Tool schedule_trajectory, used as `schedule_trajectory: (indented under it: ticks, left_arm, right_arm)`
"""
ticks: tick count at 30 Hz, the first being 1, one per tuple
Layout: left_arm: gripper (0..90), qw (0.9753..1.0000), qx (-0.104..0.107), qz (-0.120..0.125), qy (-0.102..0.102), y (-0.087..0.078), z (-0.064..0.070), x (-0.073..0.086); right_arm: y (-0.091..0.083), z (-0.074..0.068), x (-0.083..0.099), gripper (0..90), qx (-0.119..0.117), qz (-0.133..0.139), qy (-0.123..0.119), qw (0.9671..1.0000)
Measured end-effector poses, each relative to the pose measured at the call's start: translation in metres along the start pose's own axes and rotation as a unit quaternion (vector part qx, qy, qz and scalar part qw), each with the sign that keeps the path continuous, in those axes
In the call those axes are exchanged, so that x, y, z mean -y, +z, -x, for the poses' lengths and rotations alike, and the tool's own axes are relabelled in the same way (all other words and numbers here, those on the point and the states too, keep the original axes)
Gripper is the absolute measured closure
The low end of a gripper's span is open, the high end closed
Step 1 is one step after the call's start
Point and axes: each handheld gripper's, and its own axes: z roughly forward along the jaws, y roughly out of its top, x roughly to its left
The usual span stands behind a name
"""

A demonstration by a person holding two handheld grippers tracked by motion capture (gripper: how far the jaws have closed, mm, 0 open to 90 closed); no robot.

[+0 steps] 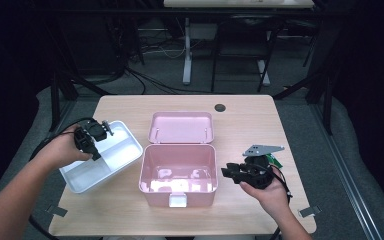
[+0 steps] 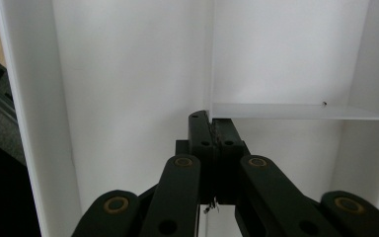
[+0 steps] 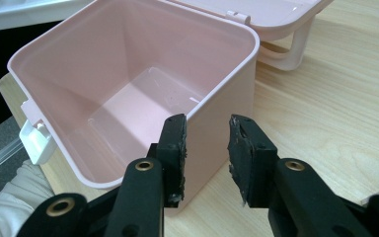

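An open pink box stands mid-table, empty, with its lid folded back flat behind it. Left of it lies a white divided tray, angled, with one corner past the table's left edge. My left gripper reaches down into the tray. In the left gripper view this gripper is shut on the tray's thin centre divider. My right gripper hovers just right of the box. In the right gripper view it is open with nothing between its fingers, beside the box's near corner.
A white latch hangs on the box's front and a pink handle lies under the lid. A dark round hole marks the table's far side. A white sleeve shows low left. Bare wood lies right of the box.
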Motion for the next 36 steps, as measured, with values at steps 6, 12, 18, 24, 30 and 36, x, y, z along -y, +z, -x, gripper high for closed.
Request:
schedule_trajectory:
  ticks: [6,12,18,24,30,36]
  left_arm:
    - [89.4,0.9998,0.008,-0.004,-0.016,0.021,-0.002,0.001]
    - [89.4,0.9995,0.016,-0.004,-0.028,0.043,-0.003,0.0]
    - [89.4,0.9991,0.03,-0.002,-0.031,0.064,0.001,-0.003]
    - [89.4,0.9989,0.035,-0.003,-0.032,0.076,0.002,-0.003]
    - [89.4,0.9985,0.038,-0.001,-0.04,0.086,0.003,-0.002]
    - [89.4,0.9985,0.037,-0.005,-0.039,0.095,0.004,-0.001]
  right_arm:
    - [0.0,0.0,0.001,66.7,0.004,0.001,0.0,1.0]
    - [0.0,0.002,0.003,65.0,0.008,-0.001,0.002,1.0]
    - [-0.002,0.002,0.003,63.5,0.009,-0.006,-0.001,0.9999]
    - [-0.004,0.004,0.004,61.7,0.015,-0.006,-0.001,0.9999]
    - [-0.005,0.006,0.005,59.6,0.016,-0.007,-0.001,0.9999]
    - [-0.004,0.004,0.005,57.2,0.016,-0.008,-0.008,0.9998]
